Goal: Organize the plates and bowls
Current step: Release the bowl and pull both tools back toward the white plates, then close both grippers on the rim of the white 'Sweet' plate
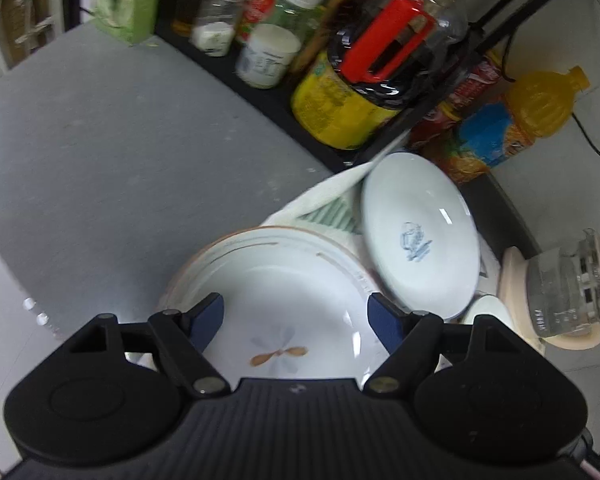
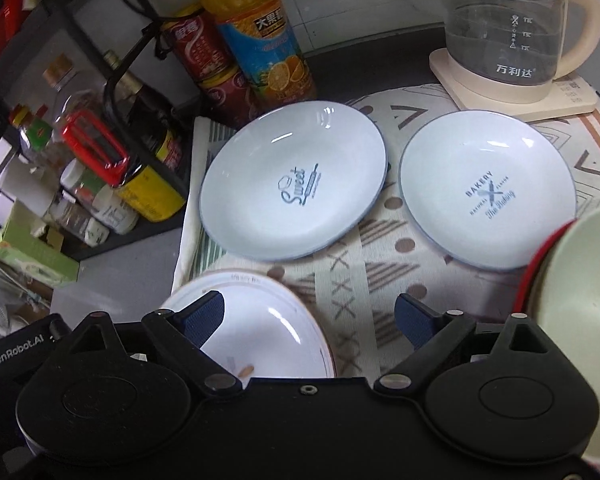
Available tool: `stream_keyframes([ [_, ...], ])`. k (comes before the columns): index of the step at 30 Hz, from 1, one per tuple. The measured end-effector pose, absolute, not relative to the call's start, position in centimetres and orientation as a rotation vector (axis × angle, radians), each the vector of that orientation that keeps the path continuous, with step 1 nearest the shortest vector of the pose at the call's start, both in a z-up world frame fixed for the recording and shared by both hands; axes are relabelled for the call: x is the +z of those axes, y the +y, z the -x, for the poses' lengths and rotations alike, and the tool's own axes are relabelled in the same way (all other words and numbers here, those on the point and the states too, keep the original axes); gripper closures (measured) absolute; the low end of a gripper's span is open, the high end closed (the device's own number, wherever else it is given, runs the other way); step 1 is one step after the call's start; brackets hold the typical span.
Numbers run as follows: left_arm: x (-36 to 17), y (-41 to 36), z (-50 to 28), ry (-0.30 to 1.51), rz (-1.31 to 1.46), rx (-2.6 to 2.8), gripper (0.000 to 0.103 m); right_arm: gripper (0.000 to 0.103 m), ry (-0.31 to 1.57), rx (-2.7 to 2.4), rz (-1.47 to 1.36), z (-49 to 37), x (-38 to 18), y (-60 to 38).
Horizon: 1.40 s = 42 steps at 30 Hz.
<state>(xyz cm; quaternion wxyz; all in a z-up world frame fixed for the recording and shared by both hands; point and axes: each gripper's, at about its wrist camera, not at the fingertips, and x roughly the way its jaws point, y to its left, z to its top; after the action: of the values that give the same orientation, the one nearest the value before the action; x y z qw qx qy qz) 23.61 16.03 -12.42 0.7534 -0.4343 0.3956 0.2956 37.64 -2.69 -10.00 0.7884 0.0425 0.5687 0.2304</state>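
The left gripper (image 1: 295, 316) holds its jaws spread and empty above the white brown-rimmed flower plate (image 1: 283, 300). The right gripper (image 2: 310, 316) is likewise spread, over the patterned cloth (image 2: 356, 280), where two white blue-rimmed printed plates (image 2: 291, 188) (image 2: 486, 192) lie beside each other on the worktop.

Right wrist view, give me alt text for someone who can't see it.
Open right gripper hovers over a patterned cloth holding two blue-rimmed plates and a brown-rimmed plate, nothing between its jaws. A glass kettle stands behind.
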Motion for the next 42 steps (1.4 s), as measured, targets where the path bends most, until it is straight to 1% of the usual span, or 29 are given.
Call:
stream_keyframes([
  [2, -12.9, 16.2, -24.6, 0.858, 0.948, 0.617, 0.027, 0.020, 1.240, 0.486, -0.117, -38.6, -10.4, -2.6],
  [4, -13.4, 16.5, -25.4, 0.846, 0.961, 0.603, 0.029, 0.028, 1.255, 0.475, -0.150, -39.5, -11.0, -2.5],
  [8, -14.5, 17.2, -27.1, 0.827, 0.990, 0.584, 0.032, 0.039, 1.296, 0.437, -0.229, -41.6, -12.6, -2.7],
  [11, -15.2, 17.9, -28.5, 0.828, 0.998, 0.551, 0.039, 0.048, 1.322, 0.396, -0.266, -43.1, -13.7, -2.9],
  [13, -15.8, 18.4, -29.4, 0.826, 1.014, 0.533, 0.046, 0.055, 1.328, 0.390, -0.278, -44.0, -14.4, -2.8],
  [14, -16.0, 18.6, -29.9, 0.827, 1.020, 0.532, 0.047, 0.056, 1.336, 0.383, -0.281, -44.5, -14.8, -2.7],
  [16, -16.5, 19.0, -30.7, 0.830, 1.034, 0.529, 0.055, 0.058, 1.353, 0.362, -0.287, -45.3, -15.5, -2.6],
  [17, -16.7, 19.1, -31.0, 0.827, 1.044, 0.524, 0.056, 0.059, 1.363, 0.352, -0.290, -45.6, -15.8, -2.5],
  [18, -16.9, 19.4, -31.3, 0.824, 1.053, 0.519, 0.061, 0.062, 1.370, 0.349, -0.291, -45.8, -16.1, -2.5],
  [19, -17.1, 19.5, -31.6, 0.822, 1.060, 0.517, 0.063, 0.065, 1.374, 0.352, -0.288, -46.1, -16.4, -2.4],
  [22, -18.0, 20.1, -32.6, 0.829, 1.081, 0.514, 0.075, 0.069, 1.378, 0.349, -0.281, -46.7, -17.1, -2.1],
  [29, -20.3, 21.1, -34.0, 0.850, 1.129, 0.523, 0.087, 0.081, 1.407, 0.333, -0.295, -47.6, -18.8, -2.3],
  [31, -20.9, 21.3, -34.2, 0.846, 1.146, 0.521, 0.088, 0.085, 1.410, 0.339, -0.304, -47.7, -19.1, -2.3],
  [34, -21.3, 21.5, -34.5, 0.843, 1.144, 0.521, 0.089, 0.086, 1.416, 0.347, -0.312, -47.8, -19.4, -2.1],
  [37, -21.6, 21.3, -35.3, 0.843, 1.132, 0.509, 0.098, 0.086, 1.423, 0.343, -0.333, -47.9, -20.0, -1.9],
  [42, -22.1, 21.4, -36.1, 0.854, 1.133, 0.506, 0.099, 0.089, 1.409, 0.346, -0.352, -48.0, -20.1, -2.2],
])
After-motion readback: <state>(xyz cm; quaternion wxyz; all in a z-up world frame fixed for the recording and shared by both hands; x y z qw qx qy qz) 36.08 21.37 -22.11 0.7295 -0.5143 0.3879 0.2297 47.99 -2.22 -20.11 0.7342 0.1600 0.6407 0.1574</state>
